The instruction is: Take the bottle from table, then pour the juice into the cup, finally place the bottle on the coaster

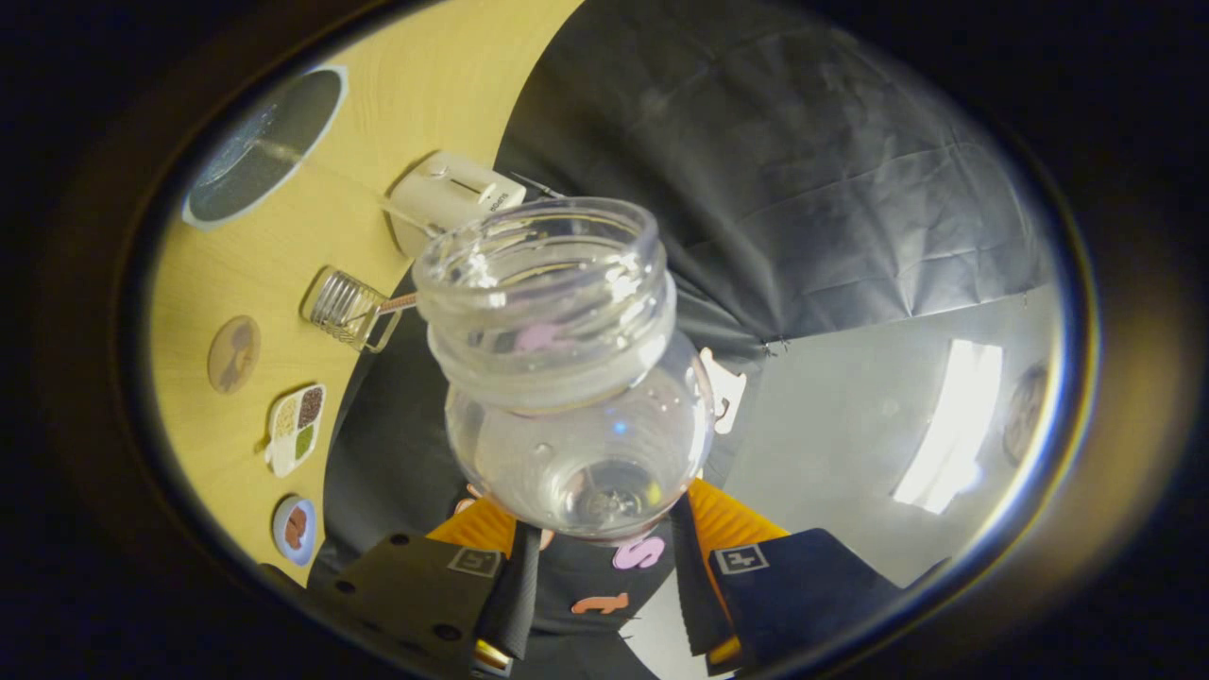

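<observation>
A pale wooden surface (397,104) stands on its side beyond the fingers, showing that the whole gripper (604,576) is rolled over for pouring. A dark booth wall and a grey floor take up the far side.

Largest in view is the clear bottle (567,378), clamped between the two fingers, which press on its lower body from either side. Its long axis runs straight ahead of the fingers, open mouth farthest from them and turned toward the surface. It looks almost empty (a few drops cling inside).

Next in size, a dark round coaster (260,146) with a pale rim lies at the far end of the surface, well apart from the bottle. A white boxy object (449,198) sits just past the bottle's mouth. A ribbed glass cup (348,310) with a straw stands beside the mouth, near the surface's edge. Three small decorated discs and tiles (295,427) line the nearer end.

Pouring seems nearly finished; the coming move likely means righting the bottle, then carrying it past the cup and white object to the coaster, with bare wood around it.
</observation>
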Demonstrator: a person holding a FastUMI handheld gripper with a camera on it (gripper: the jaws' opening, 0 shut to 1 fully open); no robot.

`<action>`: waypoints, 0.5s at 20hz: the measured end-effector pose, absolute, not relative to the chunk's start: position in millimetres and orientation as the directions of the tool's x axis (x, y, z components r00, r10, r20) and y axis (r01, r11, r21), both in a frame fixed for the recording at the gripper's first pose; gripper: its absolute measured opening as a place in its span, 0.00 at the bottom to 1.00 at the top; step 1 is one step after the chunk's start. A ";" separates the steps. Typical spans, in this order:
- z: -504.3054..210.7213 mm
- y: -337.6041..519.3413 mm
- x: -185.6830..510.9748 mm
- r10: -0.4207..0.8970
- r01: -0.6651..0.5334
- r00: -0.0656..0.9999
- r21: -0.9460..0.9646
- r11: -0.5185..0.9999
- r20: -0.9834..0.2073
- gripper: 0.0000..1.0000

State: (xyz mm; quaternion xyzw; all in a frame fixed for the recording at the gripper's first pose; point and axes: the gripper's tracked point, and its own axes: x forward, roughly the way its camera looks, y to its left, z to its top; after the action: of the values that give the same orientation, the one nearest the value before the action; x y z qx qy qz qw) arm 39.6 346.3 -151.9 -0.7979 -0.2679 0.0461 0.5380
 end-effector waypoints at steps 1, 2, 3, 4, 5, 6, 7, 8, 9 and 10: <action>-150.5 346.7 39.3 0.480 0.382 0.850 -0.882 -0.277 0.217 0.67; -150.0 346.8 40.7 0.481 0.384 0.849 -0.880 -0.278 0.219 0.67; -147.5 348.1 40.2 0.488 0.395 0.843 -0.876 -0.278 0.225 0.67; -146.2 349.6 41.0 0.493 0.400 0.840 -0.873 -0.278 0.228 0.67; -146.7 349.4 42.1 0.492 0.398 0.841 -0.874 -0.277 0.227 0.67; -146.1 349.4 43.0 0.491 0.399 0.840 -0.875 -0.276 0.229 0.67; -145.2 349.6 43.9 0.491 0.401 0.840 -0.873 -0.276 0.231 0.67; -144.5 349.8 44.3 0.492 0.403 0.839 -0.872 -0.277 0.232 0.67; -144.2 350.1 44.2 0.494 0.406 0.838 -0.871 -0.277 0.233 0.67; -144.3 350.1 44.7 0.494 0.404 0.838 -0.872 -0.277 0.232 0.67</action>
State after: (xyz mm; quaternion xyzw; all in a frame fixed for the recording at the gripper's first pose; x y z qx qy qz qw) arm 44.7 350.1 -144.3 -0.7979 -0.2814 0.0423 0.5314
